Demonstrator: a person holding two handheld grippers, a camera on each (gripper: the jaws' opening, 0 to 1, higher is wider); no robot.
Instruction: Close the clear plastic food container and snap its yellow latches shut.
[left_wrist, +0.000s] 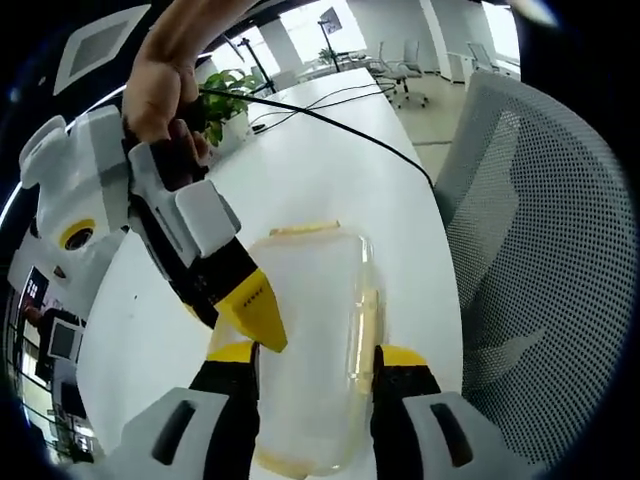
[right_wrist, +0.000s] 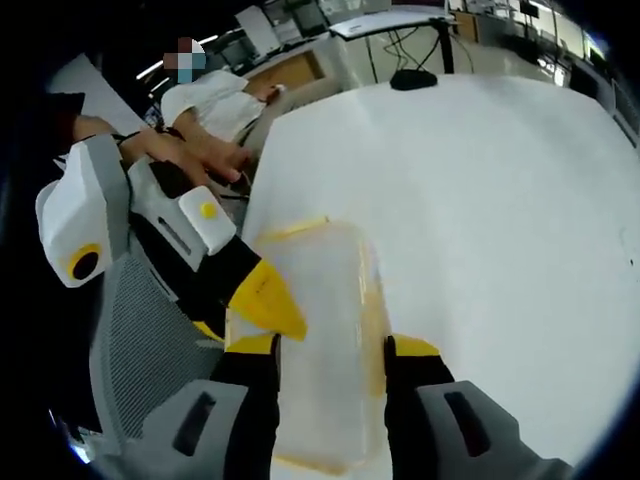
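A mesh office chair (left_wrist: 545, 230) crowds one edge of our white table (left_wrist: 330, 170), with a cable (left_wrist: 340, 125) and potted plant (left_wrist: 228, 100) farther back. Both our grippers, left (left_wrist: 315, 357) and right (right_wrist: 330, 347), straddle the clear plastic food container (left_wrist: 315, 330), jaws spread and probably pressing its sides. Its yellow latches (left_wrist: 303, 229) look soft-edged.

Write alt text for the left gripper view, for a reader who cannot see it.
A clear plastic container with yellow latches sits between the left gripper's two jaws on a white table. The right gripper, held by a hand, reaches its yellow tip to the container's edge; a mesh chair stands alongside.
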